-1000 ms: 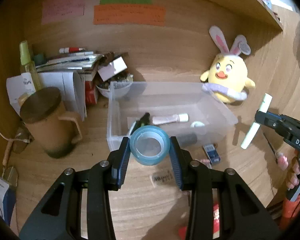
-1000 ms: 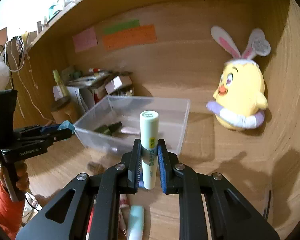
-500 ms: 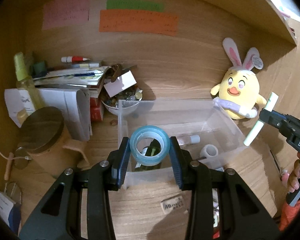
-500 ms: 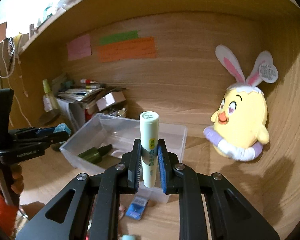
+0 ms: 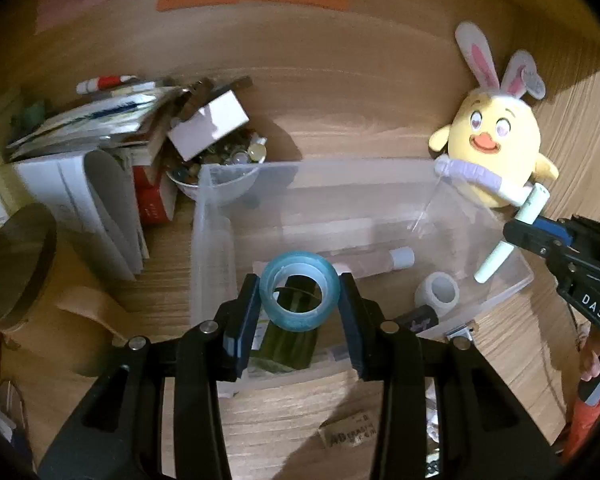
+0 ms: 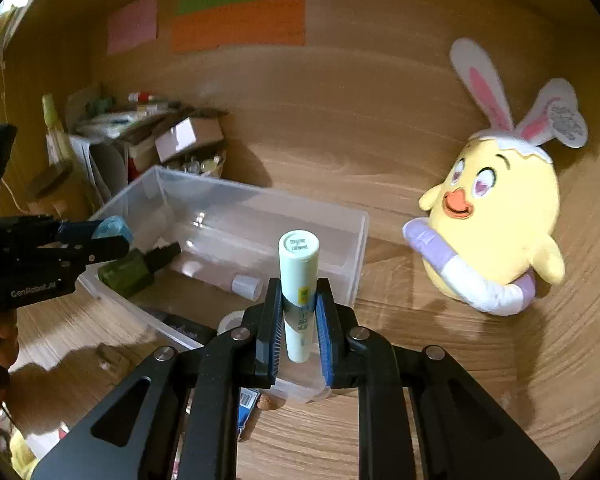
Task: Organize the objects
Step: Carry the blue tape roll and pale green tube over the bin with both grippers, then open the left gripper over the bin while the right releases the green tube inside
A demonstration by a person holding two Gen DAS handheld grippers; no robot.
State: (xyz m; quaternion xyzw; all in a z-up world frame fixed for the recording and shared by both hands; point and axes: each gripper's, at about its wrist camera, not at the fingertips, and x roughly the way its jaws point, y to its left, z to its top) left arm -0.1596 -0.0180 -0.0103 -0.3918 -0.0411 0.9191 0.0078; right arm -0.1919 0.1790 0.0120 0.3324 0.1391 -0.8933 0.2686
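Above the clear bin (image 5: 204,216), we hold a blue tape roll (image 5: 299,290) clenched in our left tongs (image 5: 299,312). Over the bin's right end, our right tongs (image 6: 298,322) grasp a pale green tube (image 6: 299,280) upright. Inside the bin lie a green bottle (image 6: 130,268) and a white tape roll (image 5: 437,293). Behind the bin sits a yellow chick toy (image 6: 500,216).

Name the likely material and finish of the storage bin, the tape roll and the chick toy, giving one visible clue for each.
Storage bin: clear, glossy plastic; its contents show through the walls. Tape roll in the left gripper: translucent blue film, probably on a pale plastic core. Chick toy: soft matte plush; fuzzy surface and floppy fabric ears.
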